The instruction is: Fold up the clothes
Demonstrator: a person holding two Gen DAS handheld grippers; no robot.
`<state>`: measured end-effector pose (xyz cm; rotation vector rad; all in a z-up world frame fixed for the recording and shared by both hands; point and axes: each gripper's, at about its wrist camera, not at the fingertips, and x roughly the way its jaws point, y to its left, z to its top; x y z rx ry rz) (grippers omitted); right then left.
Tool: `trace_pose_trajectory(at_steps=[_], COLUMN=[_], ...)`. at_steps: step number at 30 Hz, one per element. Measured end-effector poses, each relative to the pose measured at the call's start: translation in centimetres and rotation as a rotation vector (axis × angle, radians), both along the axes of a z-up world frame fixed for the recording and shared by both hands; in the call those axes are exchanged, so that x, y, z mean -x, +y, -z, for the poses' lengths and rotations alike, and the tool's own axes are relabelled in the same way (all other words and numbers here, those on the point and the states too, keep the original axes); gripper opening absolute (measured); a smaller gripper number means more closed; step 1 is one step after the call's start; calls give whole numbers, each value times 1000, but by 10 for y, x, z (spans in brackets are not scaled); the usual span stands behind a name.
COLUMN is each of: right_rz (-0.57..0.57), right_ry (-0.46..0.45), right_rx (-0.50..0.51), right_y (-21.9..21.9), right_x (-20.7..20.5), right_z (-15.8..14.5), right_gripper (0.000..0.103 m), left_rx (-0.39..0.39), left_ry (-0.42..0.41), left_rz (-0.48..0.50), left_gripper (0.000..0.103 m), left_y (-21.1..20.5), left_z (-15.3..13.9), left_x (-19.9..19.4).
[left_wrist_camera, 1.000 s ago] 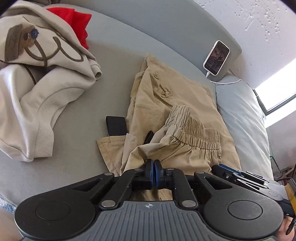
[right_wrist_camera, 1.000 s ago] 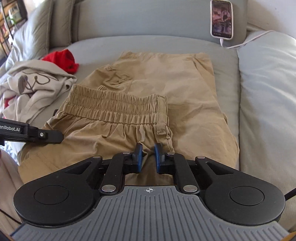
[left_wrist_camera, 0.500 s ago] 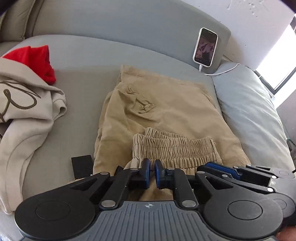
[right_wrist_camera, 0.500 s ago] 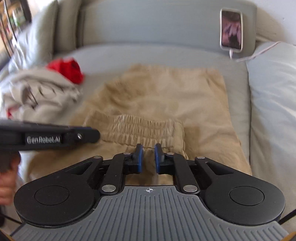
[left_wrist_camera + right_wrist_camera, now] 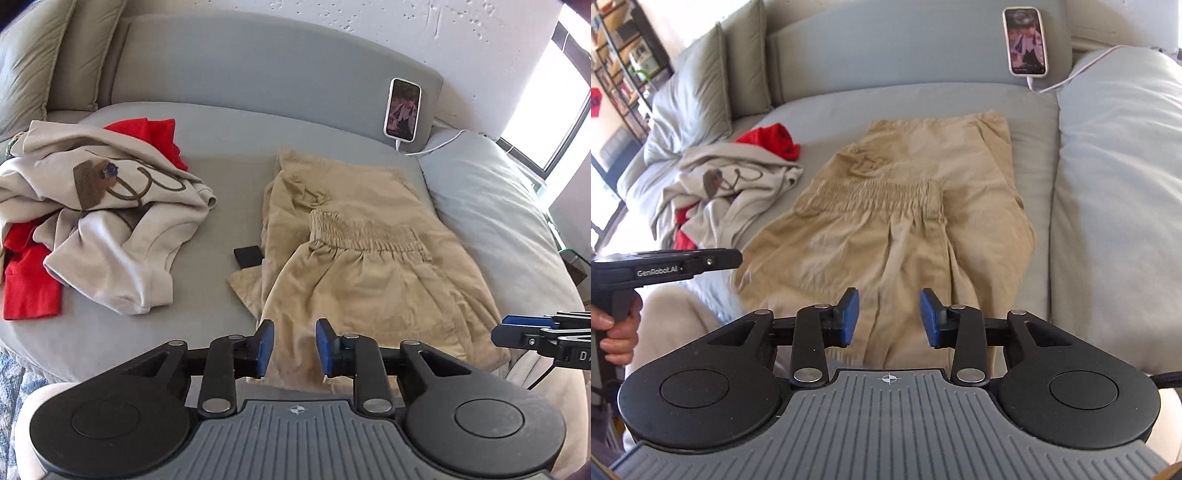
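Both grippers have let go and drawn back from the khaki trousers (image 5: 369, 258), whose elastic waistband (image 5: 879, 192) now lies folded over onto the legs. Spread on the grey sofa (image 5: 229, 140), the trousers sit just ahead of and below the left gripper (image 5: 291, 345) and the right gripper (image 5: 889, 317); each has its jaws opening, with cloth showing through the gap behind but nothing pinched. That fabric looks light, soft and limp, likely to sag and crease when lifted, so I'd take it at the thick gathered waistband or the near fold's corners. A beige sweatshirt (image 5: 110, 221) waits well apart, leftward.
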<state>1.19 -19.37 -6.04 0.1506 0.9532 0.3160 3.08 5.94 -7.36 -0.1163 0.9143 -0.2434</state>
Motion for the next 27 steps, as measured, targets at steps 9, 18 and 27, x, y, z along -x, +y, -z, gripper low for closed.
trace_pose_trajectory(at_steps=[9, 18, 27], right_rz=[-97, 60, -35], right_ry=[50, 38, 31], right_rx=[285, 191, 279], right_y=[35, -22, 35], right_x=[4, 31, -8], right_z=[49, 8, 37], right_gripper=[36, 38, 38], left_rx=[-84, -1, -171], left_ry=[70, -36, 91], left_rz=[-5, 82, 143], left_gripper=[28, 19, 21], left_y=[0, -19, -73], left_z=[30, -23, 25], left_x=[-9, 17, -4])
